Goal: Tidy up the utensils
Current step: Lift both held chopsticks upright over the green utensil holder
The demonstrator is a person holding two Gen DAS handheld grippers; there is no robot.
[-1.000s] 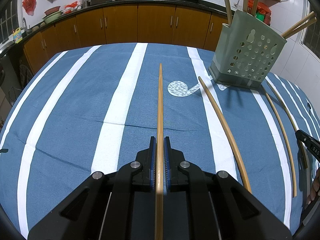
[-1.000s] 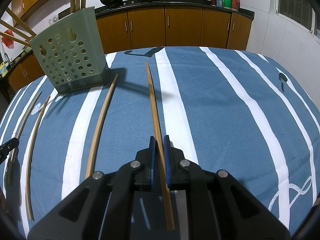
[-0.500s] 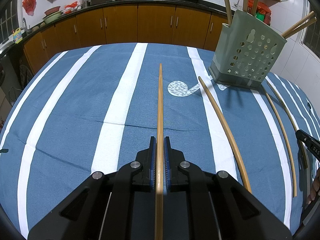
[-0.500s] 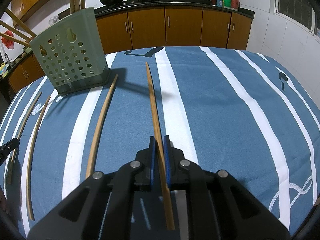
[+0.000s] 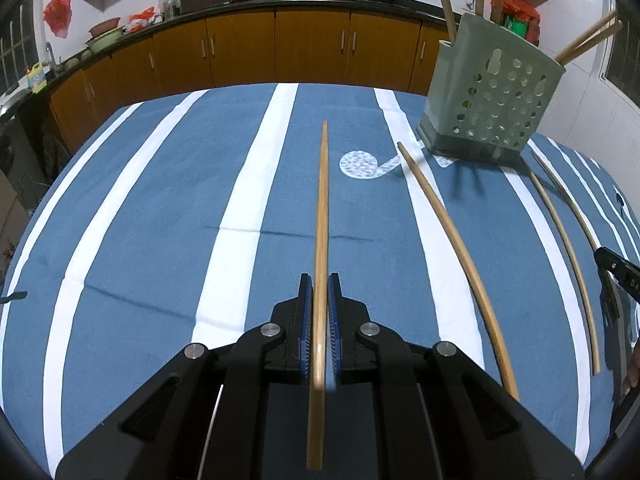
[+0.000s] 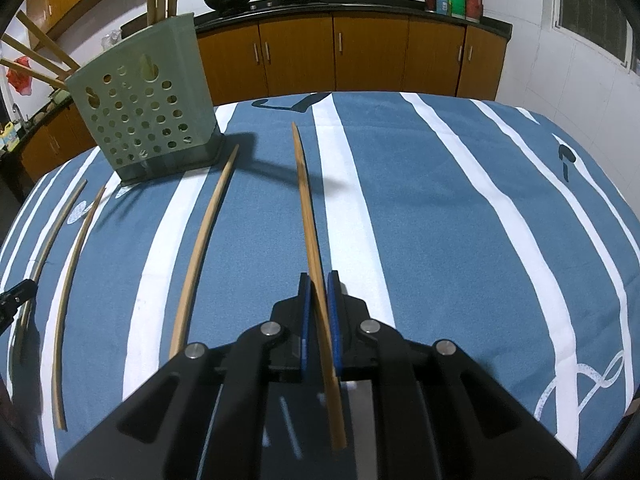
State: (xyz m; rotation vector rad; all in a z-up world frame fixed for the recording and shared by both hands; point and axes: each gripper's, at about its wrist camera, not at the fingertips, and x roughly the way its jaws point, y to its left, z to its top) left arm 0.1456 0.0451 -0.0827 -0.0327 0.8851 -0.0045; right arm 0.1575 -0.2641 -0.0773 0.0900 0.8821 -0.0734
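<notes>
- the left hand-held gripper (image 5: 319, 312) is clamped on a long bamboo chopstick (image 5: 321, 216), which runs straight up the middle of the left wrist view with its tip in the air above the blue striped table (image 5: 140, 208). the pads grip it near the back end, so most of the length sticks out forward; it could pivot or slide in the pads if the tip knocks anything.
- the right hand-held gripper (image 6: 318, 312) is clamped on a second chopstick (image 6: 306, 208), and this one sits at a slant between the pads. i judge that the riskier grip: it may twist further or drop out on the way.
- the green perforated holder (image 5: 490, 96) stands at the upper right of the left view and the upper left of the right view, already carrying several sticks that lean outward. a long tip aimed badly could strike its rim or those sticks, or tip the holder.
- three loose chopsticks (image 6: 204, 248) lie on the cloth between the two grippers; a low sweep could drag or roll them off the table.
- both grippers head for the same holder, so their sticks could cross and collide.
</notes>
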